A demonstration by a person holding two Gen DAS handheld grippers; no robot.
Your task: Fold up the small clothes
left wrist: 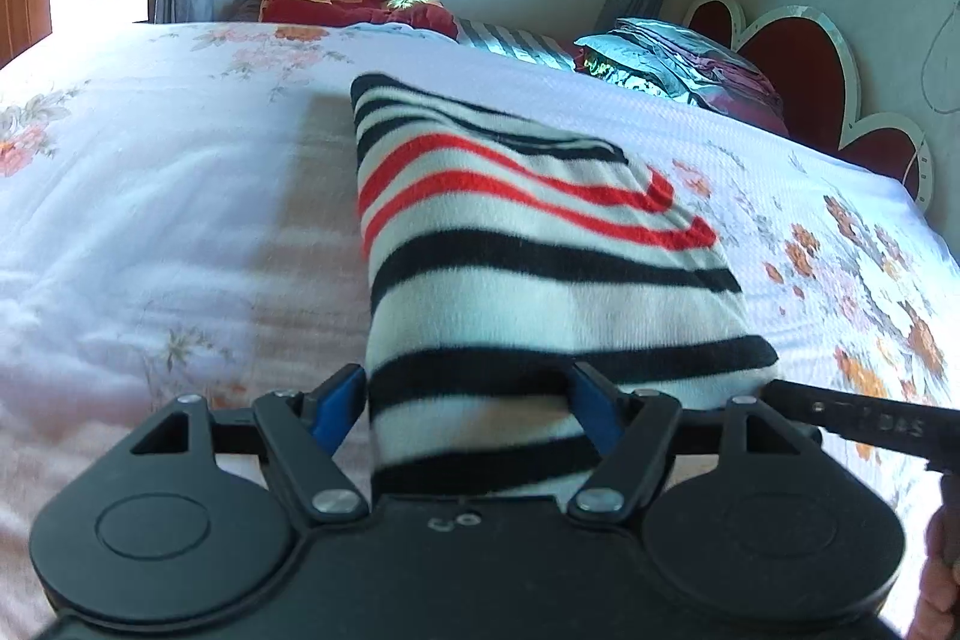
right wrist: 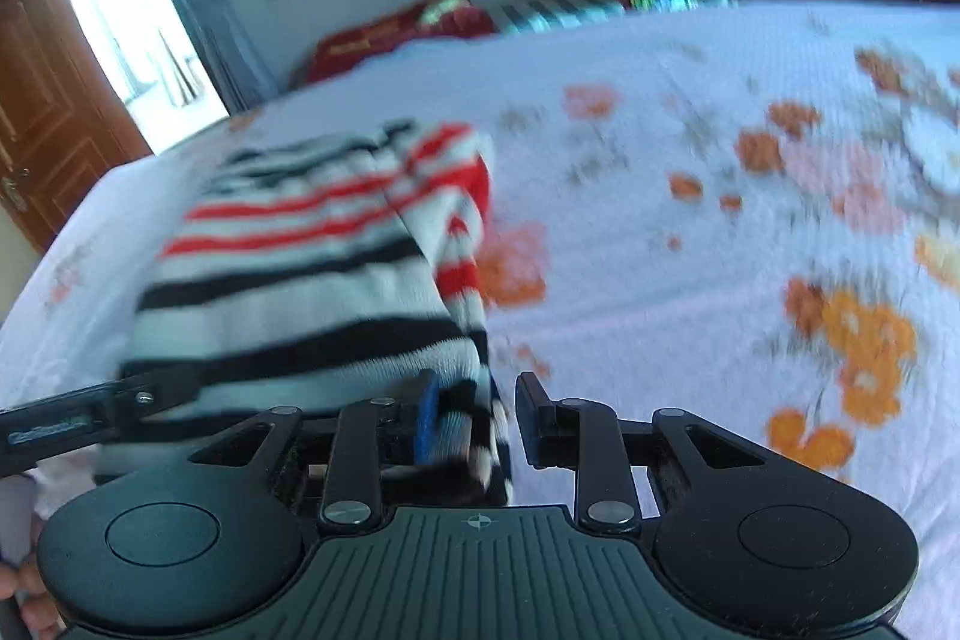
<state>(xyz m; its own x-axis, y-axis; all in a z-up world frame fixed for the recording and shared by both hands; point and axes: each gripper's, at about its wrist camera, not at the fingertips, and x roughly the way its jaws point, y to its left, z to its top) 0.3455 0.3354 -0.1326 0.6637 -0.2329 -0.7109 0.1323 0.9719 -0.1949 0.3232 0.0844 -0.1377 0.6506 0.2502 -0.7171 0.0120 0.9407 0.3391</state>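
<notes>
Both units work the near hem: the left hand-held gripper (left wrist: 468, 400) stands spread around the striped garment (left wrist: 528, 244), the right hand-held gripper (right wrist: 474, 412) likewise unclenched at its corner, apparently to settle the fold flat on the bed (left wrist: 150, 220).

No readable txt, brand or nr showing anywhere. Embossed lettering is sitting on the right gripper (left wrist: 864, 421) arm in left wrist view, too blurred to read. A small crosshair sign is showing on the right gripper's body, right wrist view.
</notes>
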